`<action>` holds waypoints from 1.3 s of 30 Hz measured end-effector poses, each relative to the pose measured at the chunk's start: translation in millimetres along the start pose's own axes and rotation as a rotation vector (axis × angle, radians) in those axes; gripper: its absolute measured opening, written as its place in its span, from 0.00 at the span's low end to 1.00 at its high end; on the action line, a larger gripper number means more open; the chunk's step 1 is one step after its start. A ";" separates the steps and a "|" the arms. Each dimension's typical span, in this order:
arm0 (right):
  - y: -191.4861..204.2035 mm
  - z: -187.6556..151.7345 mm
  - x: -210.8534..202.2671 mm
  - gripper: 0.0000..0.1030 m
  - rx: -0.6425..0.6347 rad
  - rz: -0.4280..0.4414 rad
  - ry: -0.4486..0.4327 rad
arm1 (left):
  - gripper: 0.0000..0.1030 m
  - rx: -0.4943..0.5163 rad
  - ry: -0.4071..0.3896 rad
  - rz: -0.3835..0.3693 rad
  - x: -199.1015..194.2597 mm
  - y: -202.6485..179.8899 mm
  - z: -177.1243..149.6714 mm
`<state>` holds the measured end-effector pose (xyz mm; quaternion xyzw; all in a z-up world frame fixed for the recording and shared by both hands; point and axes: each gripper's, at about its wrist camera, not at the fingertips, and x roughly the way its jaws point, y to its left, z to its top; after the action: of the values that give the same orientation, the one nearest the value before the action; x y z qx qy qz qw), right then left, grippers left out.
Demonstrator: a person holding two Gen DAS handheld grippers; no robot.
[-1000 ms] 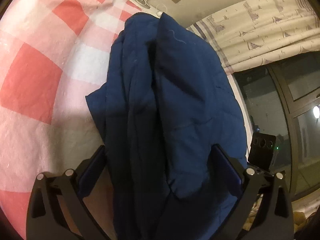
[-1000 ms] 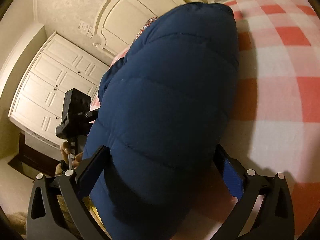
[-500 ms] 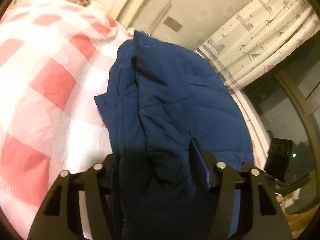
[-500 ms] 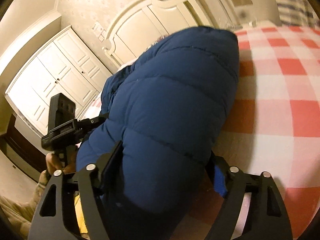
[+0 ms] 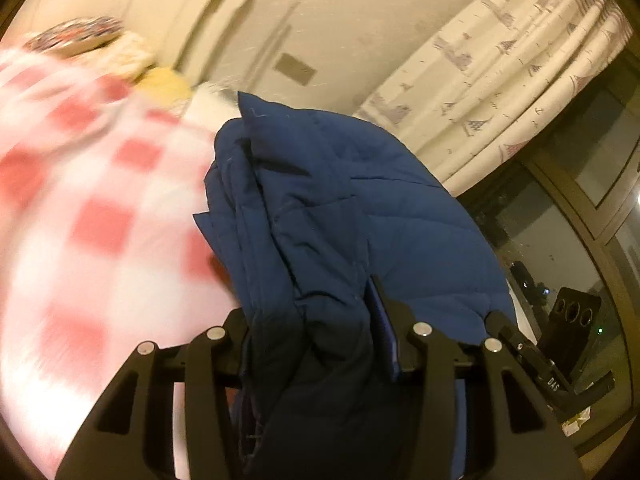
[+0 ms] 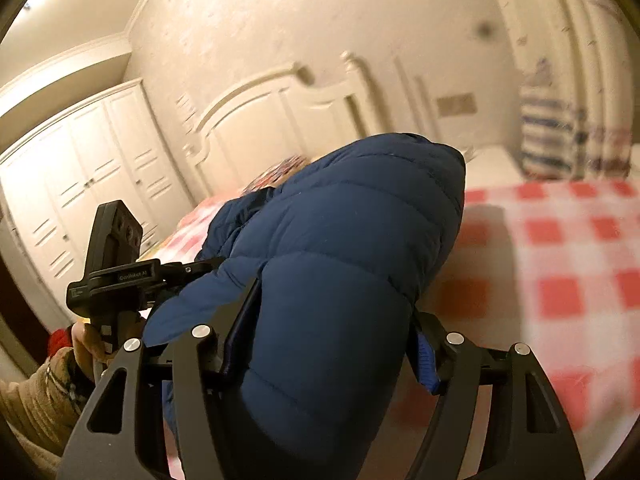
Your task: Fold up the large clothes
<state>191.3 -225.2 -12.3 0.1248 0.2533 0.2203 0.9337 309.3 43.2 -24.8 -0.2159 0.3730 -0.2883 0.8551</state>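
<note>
Both hand-held grippers have just been closing — left hand-held gripper and right hand-held gripper each clamp bunched blue jacket, lifted over the checked bed. Keep both grips level, carry the edge across evenly. Jacket's far end hidden; bed blurred.

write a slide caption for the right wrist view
Right gripper jaws clamped on a puffy navy down jacket above a red-and-white checked bedspread.

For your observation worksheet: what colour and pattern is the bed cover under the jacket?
Red-and-white checks on the bed cover, clearest in the right wrist view.
</note>
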 end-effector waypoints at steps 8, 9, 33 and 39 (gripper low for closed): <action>-120.9 4.9 45.7 0.69 0.202 -0.065 0.170 | 0.55 0.020 0.063 0.105 102.9 -22.4 3.3; -122.8 3.7 45.2 0.69 0.201 -0.066 0.173 | 0.55 0.029 0.062 0.109 100.9 -23.1 1.0; 0.1 -27.4 64.4 0.59 -0.285 -0.296 0.109 | 0.86 0.049 -0.187 0.453 20.0 -65.6 -18.3; 2.7 -28.3 63.0 0.59 -0.301 -0.313 0.101 | 0.98 0.448 -0.103 0.379 78.2 -148.7 52.2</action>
<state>224.2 -189.4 -61.5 -0.0681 0.2805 0.1139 0.9506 343.2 -110.0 54.7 0.0375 0.2896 -0.1872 0.9379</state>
